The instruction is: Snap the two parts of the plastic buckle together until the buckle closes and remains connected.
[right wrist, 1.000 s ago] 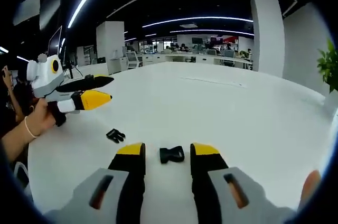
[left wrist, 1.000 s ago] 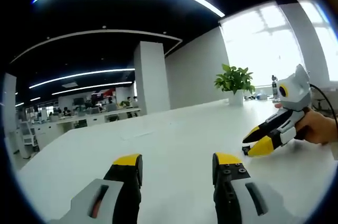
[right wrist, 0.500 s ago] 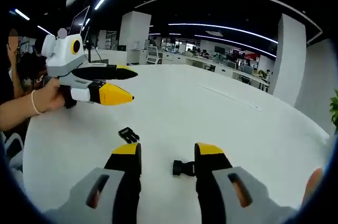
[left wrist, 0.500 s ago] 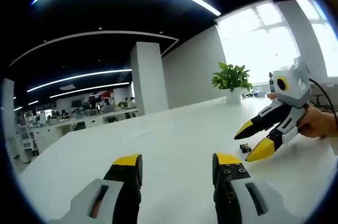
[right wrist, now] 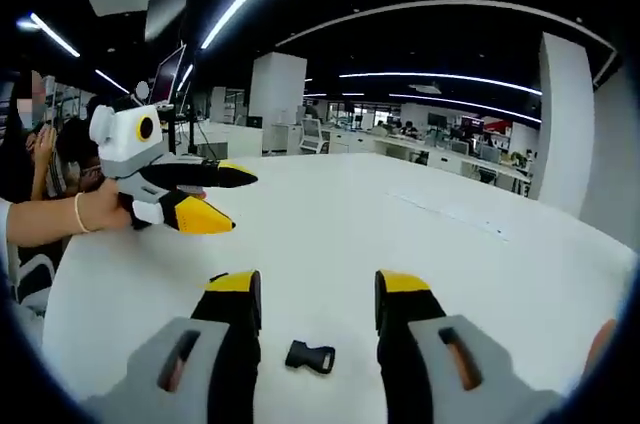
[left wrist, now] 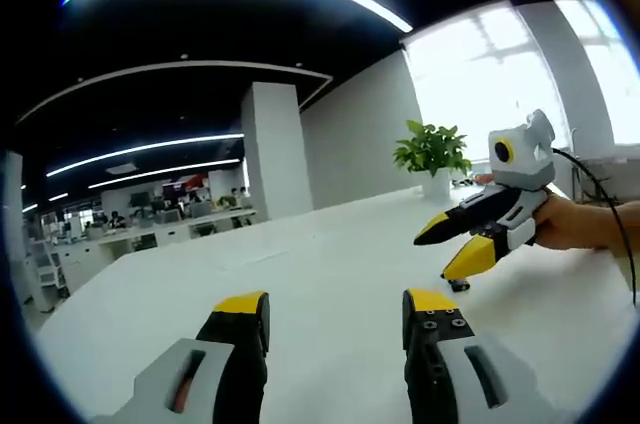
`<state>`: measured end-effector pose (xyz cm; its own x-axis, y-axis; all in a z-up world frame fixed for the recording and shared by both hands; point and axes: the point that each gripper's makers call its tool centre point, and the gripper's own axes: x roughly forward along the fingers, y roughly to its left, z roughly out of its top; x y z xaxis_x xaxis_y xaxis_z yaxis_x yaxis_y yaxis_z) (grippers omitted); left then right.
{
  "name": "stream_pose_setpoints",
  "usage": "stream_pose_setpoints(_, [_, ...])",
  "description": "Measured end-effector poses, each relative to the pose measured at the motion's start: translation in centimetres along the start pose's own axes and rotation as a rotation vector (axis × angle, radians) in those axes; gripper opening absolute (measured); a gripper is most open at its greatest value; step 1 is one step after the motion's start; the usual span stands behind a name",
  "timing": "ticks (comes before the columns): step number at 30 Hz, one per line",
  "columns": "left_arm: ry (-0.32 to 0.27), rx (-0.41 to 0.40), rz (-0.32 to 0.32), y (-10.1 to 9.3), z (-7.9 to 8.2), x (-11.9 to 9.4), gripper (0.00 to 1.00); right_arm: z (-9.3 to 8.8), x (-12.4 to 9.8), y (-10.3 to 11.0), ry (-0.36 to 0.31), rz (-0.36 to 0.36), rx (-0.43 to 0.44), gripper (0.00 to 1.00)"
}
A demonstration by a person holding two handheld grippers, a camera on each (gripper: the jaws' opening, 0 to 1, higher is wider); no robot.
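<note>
A black buckle part point(right wrist: 310, 356) lies flat on the white worktop point(right wrist: 400, 234), low in the right gripper view, between the two yellow-tipped fingers point(right wrist: 232, 289) of the right gripper point(right wrist: 318, 286) and touching neither. These fingers are spread wide and hold nothing. Which half of the buckle this is cannot be made out.

In the left gripper view a small dark piece point(left wrist: 458, 285) sits on the worktop just under the lower finger of the right gripper, which enters from the right with a hand point(left wrist: 575, 224) wrapped round its body; the piece is too small to identify. That gripper points left and slightly down, its fingers apart.

The left gripper point(left wrist: 335, 306) has its own fingers point(left wrist: 243, 306) spread over bare worktop, clasping nothing. In the right gripper view it shows at the left, held level by a hand point(right wrist: 98, 212) with a wristband, pointing right, fingers parted, well apart from the buckle part.

A potted plant point(left wrist: 432, 152) stands at the worktop's far edge.
</note>
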<state>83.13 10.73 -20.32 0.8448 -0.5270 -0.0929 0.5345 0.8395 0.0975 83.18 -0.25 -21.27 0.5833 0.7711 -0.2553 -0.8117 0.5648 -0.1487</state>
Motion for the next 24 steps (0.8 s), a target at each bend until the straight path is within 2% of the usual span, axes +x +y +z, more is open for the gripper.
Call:
stream_pose_setpoints(3, [0.002,0.007,-0.008,-0.3,-0.1,0.0,0.54,0.0,-0.2,-0.3,-0.026,0.032,0.017,0.52])
stream_pose_setpoints(5, [0.007,0.011,-0.013,-0.5,-0.2,0.0,0.54,0.3,-0.5,0.2,-0.055,0.096,0.035,0.55])
stream_pose_setpoints(8, [0.020,0.024,-0.019,-0.7,-0.6,0.2,0.54,-0.3,-0.9,0.5,-0.049,0.176,0.069,0.61])
stream_pose_setpoints(11, [0.022,0.030,-0.023,-0.9,-0.6,0.1,0.54,-0.3,-1.1,0.5,-0.050,0.185,0.042,0.65])
stream_pose_setpoints(13, [0.020,0.024,-0.025,-0.9,-0.6,0.2,0.54,0.0,-1.2,0.6,-0.068,0.197,0.029,0.65])
stream_pose_setpoints(15, [0.015,0.013,-0.023,-0.7,-0.5,0.1,0.54,0.0,-1.4,1.7,-0.058,0.268,0.022,0.65])
stream_pose_setpoints(18, [0.004,-0.009,-0.022,-0.4,-0.3,0.1,0.54,0.4,-1.8,2.0,-0.084,0.339,-0.015,0.61])
stream_pose_setpoints(20, [0.001,-0.019,-0.019,-0.4,-0.3,0.1,0.54,0.2,-2.0,1.7,-0.088,0.352,-0.011,0.56])
stream_pose_setpoints(24, [-0.007,-0.034,-0.017,-0.2,-0.2,0.1,0.54,-0.5,-1.7,1.3,-0.065,0.384,-0.017,0.55])
